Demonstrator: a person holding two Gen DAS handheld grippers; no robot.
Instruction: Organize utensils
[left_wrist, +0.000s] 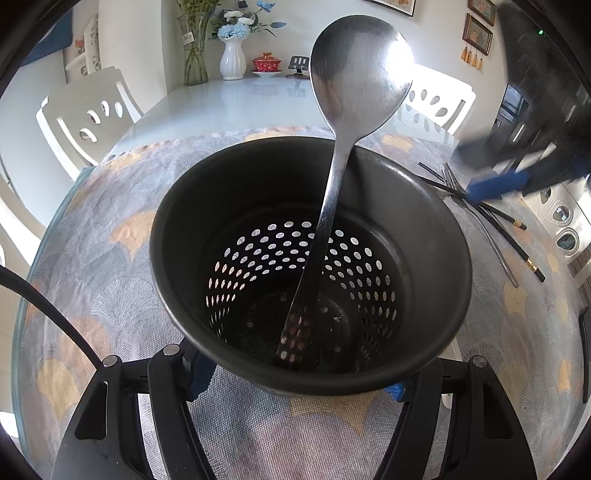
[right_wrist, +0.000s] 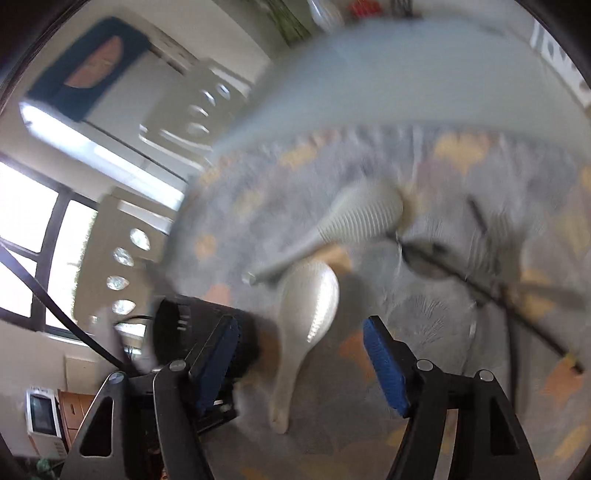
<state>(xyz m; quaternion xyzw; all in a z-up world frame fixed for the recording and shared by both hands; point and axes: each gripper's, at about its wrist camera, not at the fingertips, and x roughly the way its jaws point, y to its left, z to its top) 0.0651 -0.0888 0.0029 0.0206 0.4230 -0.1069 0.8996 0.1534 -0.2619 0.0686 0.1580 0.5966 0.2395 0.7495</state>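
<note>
Left wrist view looks down into a black holder (left_wrist: 310, 266) with a perforated wall, standing on the patterned cloth (left_wrist: 92, 258) that covers the worktop (left_wrist: 229, 103). The left gripper (left_wrist: 295, 384) is clenched on the near side of this holder, one finger on each side of its base. A metal spoon (left_wrist: 354, 85) stands inside, handle down on the bottom, bowl up and leaning on the far rim. To the right of the holder, black chopsticks (left_wrist: 495, 218) and metal forks (left_wrist: 452, 177) lie in a loose pile on the cloth; the right gripper (left_wrist: 495, 184) hangs blurred above them. At the far end of the worktop stand a white vase (left_wrist: 232, 59) with flowers and a red lidded cup (left_wrist: 266, 62).

Right wrist view is heavily blurred. The right gripper (right_wrist: 299, 365) is released, its blue pads (right_wrist: 386, 365) apart with nothing pressed between them. A white ceramic spoon (right_wrist: 306, 325) lies on the cloth just beyond the fingers, and a grey ribbed spoon (right_wrist: 354, 221) lies beyond that, touching it. The chopsticks (right_wrist: 517, 306) lie to the right.
</note>
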